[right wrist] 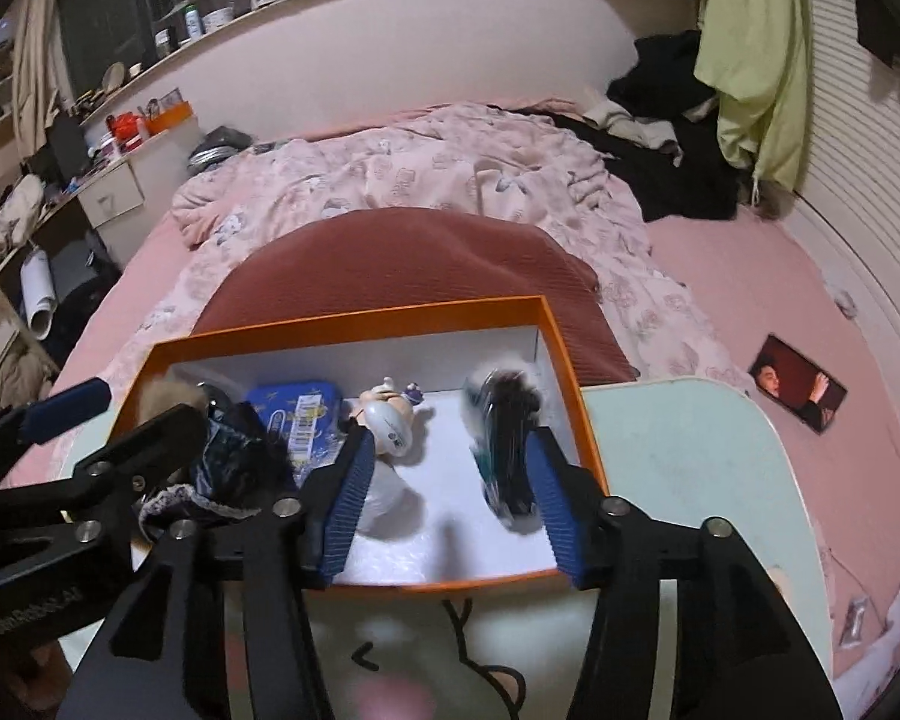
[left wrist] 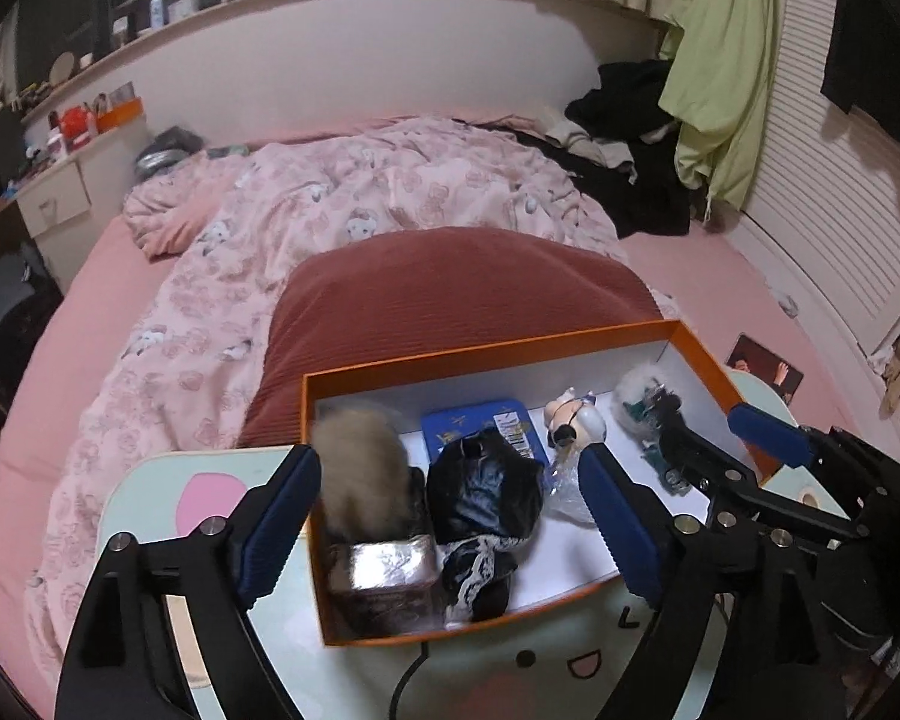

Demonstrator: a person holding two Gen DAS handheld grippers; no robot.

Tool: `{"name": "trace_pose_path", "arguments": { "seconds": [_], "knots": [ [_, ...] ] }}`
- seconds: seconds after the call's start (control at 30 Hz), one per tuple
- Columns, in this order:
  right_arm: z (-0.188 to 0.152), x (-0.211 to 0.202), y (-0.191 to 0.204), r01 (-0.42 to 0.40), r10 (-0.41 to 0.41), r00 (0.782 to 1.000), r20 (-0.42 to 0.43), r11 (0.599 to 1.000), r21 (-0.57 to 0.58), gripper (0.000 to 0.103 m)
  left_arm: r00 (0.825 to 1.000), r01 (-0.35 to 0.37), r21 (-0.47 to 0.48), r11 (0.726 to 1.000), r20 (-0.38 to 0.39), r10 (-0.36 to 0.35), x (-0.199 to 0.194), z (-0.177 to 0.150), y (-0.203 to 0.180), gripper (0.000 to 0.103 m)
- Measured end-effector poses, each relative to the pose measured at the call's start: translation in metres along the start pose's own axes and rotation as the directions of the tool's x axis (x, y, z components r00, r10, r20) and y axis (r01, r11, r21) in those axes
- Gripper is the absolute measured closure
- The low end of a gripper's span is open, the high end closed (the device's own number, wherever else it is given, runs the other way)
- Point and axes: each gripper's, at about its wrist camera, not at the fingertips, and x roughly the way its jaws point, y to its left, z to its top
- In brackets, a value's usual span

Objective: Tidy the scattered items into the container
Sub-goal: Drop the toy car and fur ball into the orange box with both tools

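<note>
Two grippers over the orange box [left wrist: 699,354]
Left gripper [left wrist: 450,516] spread above fur toy [left wrist: 357,468]; right gripper [right wrist: 450,504] spread, empty, dark trinket [right wrist: 507,444] just ahead.

Matt orange cardboard box [left wrist: 699,354], fluffy fur pompom [left wrist: 354,456], glossy black plastic bag [left wrist: 486,492], ribbed cloth cushion [left wrist: 450,294]

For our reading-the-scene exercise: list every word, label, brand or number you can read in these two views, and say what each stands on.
Embossed lettering on the left gripper arm, low in the right wrist view: blurred, not readable.
Barcode sticker on the blue tin: bars visible, digits too small.
Gold print on the tin: unreadable.
Nothing else carries text.
</note>
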Motion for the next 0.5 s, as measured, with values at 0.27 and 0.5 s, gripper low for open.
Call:
{"name": "trace_pose_path", "arguments": {
  "seconds": [0.27, 0.5],
  "knots": [
    [-0.005, -0.022, 0.003, 0.0, 0.001, 0.999, 0.049, 1.0, -0.012, 0.049, 0.998, 0.02, -0.031, 0.999, 0.067, -0.018, -0.036, -0.008, 0.008, 0.008],
    [-0.04, -0.057, 0.005, -0.041, 0.042, 0.996, 0.083, 0.999, -0.019, 0.044, 0.999, -0.054, 0.02, 0.998, -0.002, 0.054, -0.054, -0.058, 0.001, 0.005]
  ]
}}
